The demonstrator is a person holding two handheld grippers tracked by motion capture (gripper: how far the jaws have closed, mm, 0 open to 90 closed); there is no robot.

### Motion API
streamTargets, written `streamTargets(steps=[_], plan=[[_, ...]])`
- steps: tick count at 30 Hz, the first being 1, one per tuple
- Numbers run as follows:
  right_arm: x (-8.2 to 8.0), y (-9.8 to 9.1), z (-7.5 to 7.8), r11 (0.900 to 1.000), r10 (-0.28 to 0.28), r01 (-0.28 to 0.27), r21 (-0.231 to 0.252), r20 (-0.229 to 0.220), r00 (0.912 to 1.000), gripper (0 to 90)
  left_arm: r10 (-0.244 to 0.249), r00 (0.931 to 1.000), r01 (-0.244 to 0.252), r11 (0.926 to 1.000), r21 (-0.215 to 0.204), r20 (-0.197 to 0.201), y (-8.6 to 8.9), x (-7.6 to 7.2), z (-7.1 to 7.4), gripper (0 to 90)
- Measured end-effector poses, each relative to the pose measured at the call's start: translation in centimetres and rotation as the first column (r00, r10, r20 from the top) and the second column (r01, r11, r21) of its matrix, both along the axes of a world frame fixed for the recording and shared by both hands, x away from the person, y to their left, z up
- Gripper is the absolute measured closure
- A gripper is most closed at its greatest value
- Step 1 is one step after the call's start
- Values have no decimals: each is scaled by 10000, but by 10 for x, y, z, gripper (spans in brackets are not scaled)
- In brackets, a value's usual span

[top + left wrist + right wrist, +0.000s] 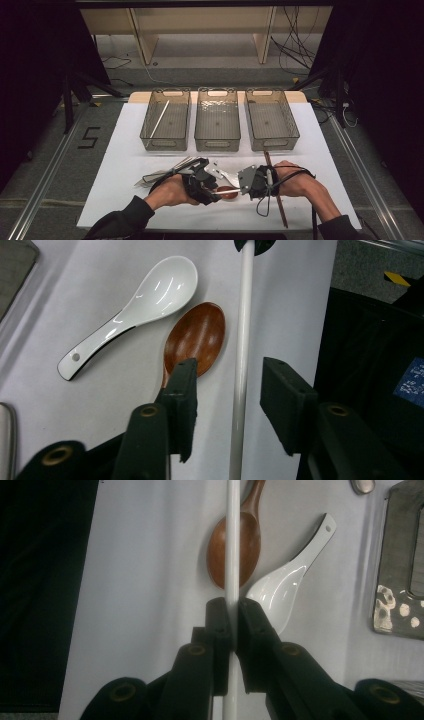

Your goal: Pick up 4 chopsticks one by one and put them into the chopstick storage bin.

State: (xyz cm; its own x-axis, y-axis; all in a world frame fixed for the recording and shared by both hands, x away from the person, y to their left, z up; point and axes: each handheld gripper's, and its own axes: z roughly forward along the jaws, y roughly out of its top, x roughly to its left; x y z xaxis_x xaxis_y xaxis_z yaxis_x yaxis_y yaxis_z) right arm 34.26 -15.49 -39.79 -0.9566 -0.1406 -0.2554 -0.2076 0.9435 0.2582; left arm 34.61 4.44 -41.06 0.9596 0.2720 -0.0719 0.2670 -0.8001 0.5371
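Right gripper view shows us the right gripper (231, 611) clamped on a thin white plastic chopstick (232, 540), its two black jaws pressed against the stick from both sides. In the left gripper view we see the left gripper (227, 385) with its jaws partly apart around the same chopstick (243, 340), neither pad touching it. The stick runs between our two grippers above the near middle of the white table (120, 150). Under it lie a brown wooden spoon (197, 335) and, touching it, a white ceramic soup spoon (135, 310).
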Motion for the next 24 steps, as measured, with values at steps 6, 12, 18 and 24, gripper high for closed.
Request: streamTargets(steps=[6, 12, 18, 24], plan=[[0, 1, -1, 10000, 34, -34, 20, -50, 10000, 849, -265, 9996, 266, 9996, 67, -137, -2, 0, -3, 681], [0, 2, -3, 9999, 134, -134, -26, -53, 9999, 849, -308, 9993, 309, 9995, 53, -230, -2, 1, -5, 763], [-1, 2, -3, 9999, 142, -142, -39, -25, 9999, 848, -541, 9978, 543, 9985, 61, -393, -3, 1, -5, 835], [-2, 1, -2, 9997, 227, -227, 26, 10, 9997, 842, -589, 9978, 588, 9983, -36, -302, -1, 0, -4, 849]])
